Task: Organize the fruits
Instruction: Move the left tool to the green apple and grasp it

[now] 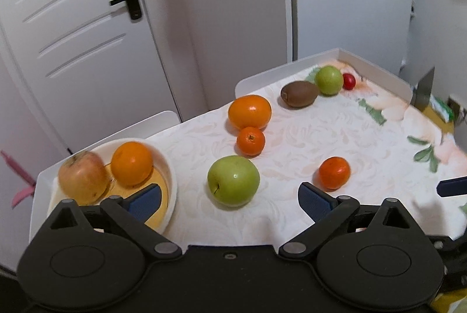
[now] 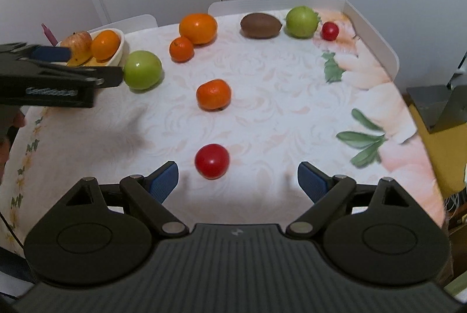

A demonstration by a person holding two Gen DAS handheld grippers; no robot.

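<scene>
Hovering wide open with nothing between its blue pads, the left claw (image 1: 229, 200) is facing a round green apple (image 1: 233, 180) on the floral-clothed table (image 1: 321, 126); a white bowl (image 1: 172, 178) beside it is holding one reddish apple (image 1: 83, 177) and one orange (image 1: 132, 163).

In the right view, the right claw (image 2: 238, 181) is gaping empty just short of a round red tomato (image 2: 212, 160). No writing is legible.

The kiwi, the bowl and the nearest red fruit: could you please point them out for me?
kiwi (image 2: 260, 25), right wrist view, middle of its brown skin
bowl (image 1: 172, 181), left wrist view, its white right wall
red fruit (image 2: 212, 160), right wrist view, centre of its top
</scene>
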